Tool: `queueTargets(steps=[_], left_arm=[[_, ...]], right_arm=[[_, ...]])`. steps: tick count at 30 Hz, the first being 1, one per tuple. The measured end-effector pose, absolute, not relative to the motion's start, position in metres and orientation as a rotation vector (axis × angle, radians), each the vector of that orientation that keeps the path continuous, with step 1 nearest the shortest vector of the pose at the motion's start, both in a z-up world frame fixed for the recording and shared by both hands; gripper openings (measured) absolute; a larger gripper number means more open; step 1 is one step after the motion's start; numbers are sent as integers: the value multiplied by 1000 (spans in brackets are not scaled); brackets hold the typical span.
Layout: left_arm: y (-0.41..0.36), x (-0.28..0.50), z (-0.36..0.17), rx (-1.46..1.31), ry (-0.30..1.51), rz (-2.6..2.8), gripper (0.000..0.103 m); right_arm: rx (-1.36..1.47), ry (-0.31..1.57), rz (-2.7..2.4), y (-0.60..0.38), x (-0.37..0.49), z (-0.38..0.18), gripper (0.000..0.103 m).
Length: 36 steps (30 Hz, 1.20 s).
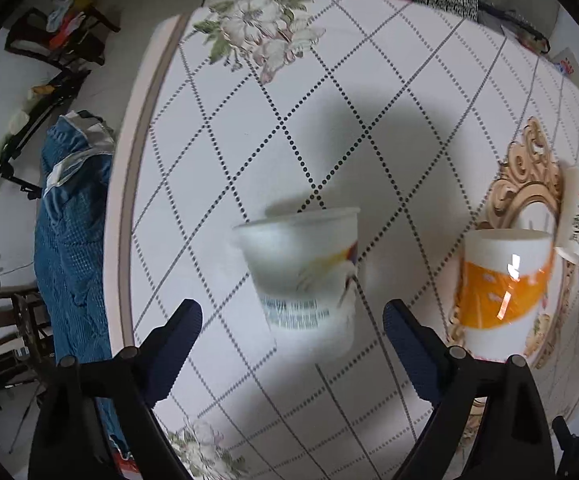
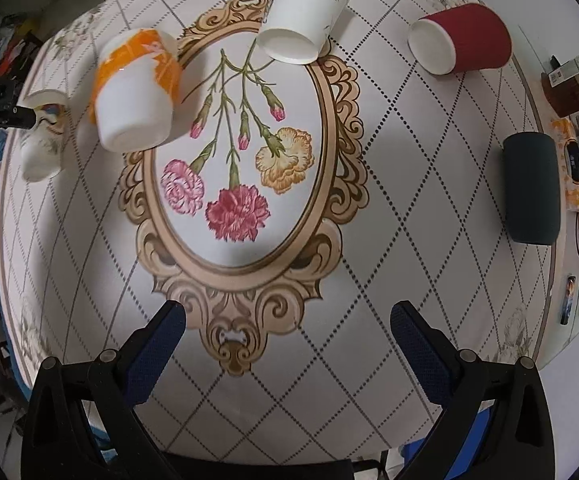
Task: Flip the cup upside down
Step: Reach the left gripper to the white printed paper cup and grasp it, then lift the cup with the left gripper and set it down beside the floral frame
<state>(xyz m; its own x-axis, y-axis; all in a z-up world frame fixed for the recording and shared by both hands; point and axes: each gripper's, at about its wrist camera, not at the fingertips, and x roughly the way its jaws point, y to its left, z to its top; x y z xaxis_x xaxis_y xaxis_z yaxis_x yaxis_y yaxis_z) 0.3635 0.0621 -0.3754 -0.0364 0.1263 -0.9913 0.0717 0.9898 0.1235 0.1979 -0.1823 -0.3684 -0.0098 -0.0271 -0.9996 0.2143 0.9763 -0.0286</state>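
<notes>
A round table [image 2: 369,380] fills both my views, covered in a white cloth crossed by dotted diamond lines, with an ornate gold oval frame [image 2: 245,280] printed at its centre around pink, red and yellow carnations.

My right claw [image 2: 288,334] hangs over the near edge of that frame, its blue-padded fingers [image 2: 157,350] spread wide with nothing between them. Beyond it, on the left of the frame, stands an orange-and-white cup [image 2: 135,90], and farther left, by the table edge, a small frosted cup [image 2: 43,136] sits at the tip of my other tool. At the frame's far end is a white paper cup [image 2: 303,10]; to the right of that is a dark red ribbed cup [image 2: 463,42], and nearer on the right a dark green cup [image 2: 532,190]. Packets and orange wrappers clutter the table's right rim.

My left claw [image 1: 292,334] is also spread apart, empty. Just ahead of its fingers [image 1: 175,344] the frosted cup [image 1: 303,280] shows blurred, wide rim uppermost, barcode on its side; I cannot tell whether it touches the cloth. To its right stands the orange-and-white cup [image 1: 503,292] on the gold frame's edge. Off the table's left edge a blue quilted cloth [image 1: 73,240] hangs, with dark chairs [image 1: 55,40] on the pale floor beyond.
</notes>
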Motion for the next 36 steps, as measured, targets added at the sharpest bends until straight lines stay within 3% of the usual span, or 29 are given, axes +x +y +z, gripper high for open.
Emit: queueTargets(steps=[10,11,13,16,36], left_arm=[[61,376,-412,191,1673,-7,92],[61,377,-413,192,1673,-14,90],[62,379,-416,193,1680,-22,71],[62,382,-419,190,1685,-28,66],[82,371,-396,125,1668,-59,61]], right_arm=[[155,1619,-211,-175,213,-383,103],[154,1620,-212,-174,214,-383,103],[152,1622,-215,-172,215,-383,103],[149,1626,-218,-171,219,-382,103],[167,1603,-244,-176,222,-372,103]])
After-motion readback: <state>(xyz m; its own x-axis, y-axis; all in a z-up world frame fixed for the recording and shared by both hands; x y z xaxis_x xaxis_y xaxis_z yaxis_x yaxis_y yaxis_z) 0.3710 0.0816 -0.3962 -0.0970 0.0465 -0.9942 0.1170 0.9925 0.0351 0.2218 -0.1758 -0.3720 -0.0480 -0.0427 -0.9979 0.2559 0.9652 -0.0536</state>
